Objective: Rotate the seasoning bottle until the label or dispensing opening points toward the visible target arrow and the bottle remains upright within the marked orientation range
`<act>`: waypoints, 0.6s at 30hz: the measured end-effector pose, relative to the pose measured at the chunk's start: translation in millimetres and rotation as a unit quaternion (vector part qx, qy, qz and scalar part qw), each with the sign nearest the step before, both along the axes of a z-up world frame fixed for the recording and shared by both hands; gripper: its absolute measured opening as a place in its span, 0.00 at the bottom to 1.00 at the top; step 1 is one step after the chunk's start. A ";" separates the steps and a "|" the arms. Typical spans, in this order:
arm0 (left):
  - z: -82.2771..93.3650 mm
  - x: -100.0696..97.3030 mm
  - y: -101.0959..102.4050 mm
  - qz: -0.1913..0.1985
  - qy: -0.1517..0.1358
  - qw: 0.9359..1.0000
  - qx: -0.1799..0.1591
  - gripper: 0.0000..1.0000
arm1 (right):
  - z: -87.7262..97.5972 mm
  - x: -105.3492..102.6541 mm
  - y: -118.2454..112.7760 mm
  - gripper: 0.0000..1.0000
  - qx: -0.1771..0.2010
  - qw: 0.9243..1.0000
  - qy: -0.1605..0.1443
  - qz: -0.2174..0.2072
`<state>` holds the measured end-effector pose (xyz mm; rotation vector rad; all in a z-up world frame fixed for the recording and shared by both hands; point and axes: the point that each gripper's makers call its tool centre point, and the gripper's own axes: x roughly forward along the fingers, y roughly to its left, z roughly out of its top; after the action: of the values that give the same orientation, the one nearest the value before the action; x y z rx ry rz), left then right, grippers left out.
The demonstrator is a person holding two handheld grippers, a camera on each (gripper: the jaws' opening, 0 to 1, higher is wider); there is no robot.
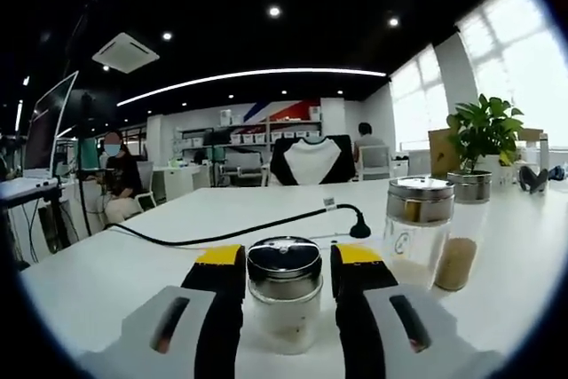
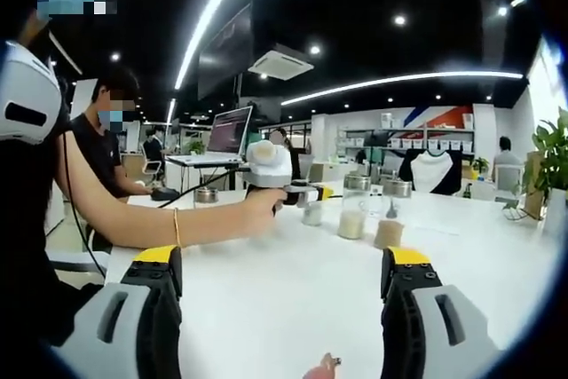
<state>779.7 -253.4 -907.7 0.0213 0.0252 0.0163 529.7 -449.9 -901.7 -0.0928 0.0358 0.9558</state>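
Two yellow-tipped jaws of the left gripper clasp a short glass bottle with a shiny round metal lid, upright on the smooth white table. At two o'clock stand taller jars. The right gripper gapes wide, holding nothing.

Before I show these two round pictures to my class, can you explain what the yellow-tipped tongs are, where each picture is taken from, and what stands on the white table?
There is no robot here. A person holds hand-held tongs in each hand, and a fisheye camera rides on each pair, looking along its jaws.

In the left gripper view, the left tongs sit either side of a small seasoning bottle with a metal lid, upright on the white table. Whether they squeeze it, I cannot tell. Beside it stand two taller jars and a potted plant, and a black cable lies across the table.

In the right gripper view, the right tongs are open and empty. It looks across the table at the person's hand holding the left tongs.
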 end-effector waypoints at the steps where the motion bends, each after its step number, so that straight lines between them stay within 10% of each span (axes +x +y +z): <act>1: -0.8 0.1 0.0 0.000 0.001 1.000 0.000 0.39 | 0.2 0.2 -1.0 0.94 0.001 1.000 0.000 -0.001; 18: -4.4 -10.2 7.0 0.056 0.009 0.998 0.029 0.44 | -2.4 1.0 -6.8 0.92 0.006 1.000 0.004 -0.010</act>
<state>769.5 -246.5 -912.2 0.0787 0.0432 0.1284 530.6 -456.7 -904.1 -0.0772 0.0392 0.9355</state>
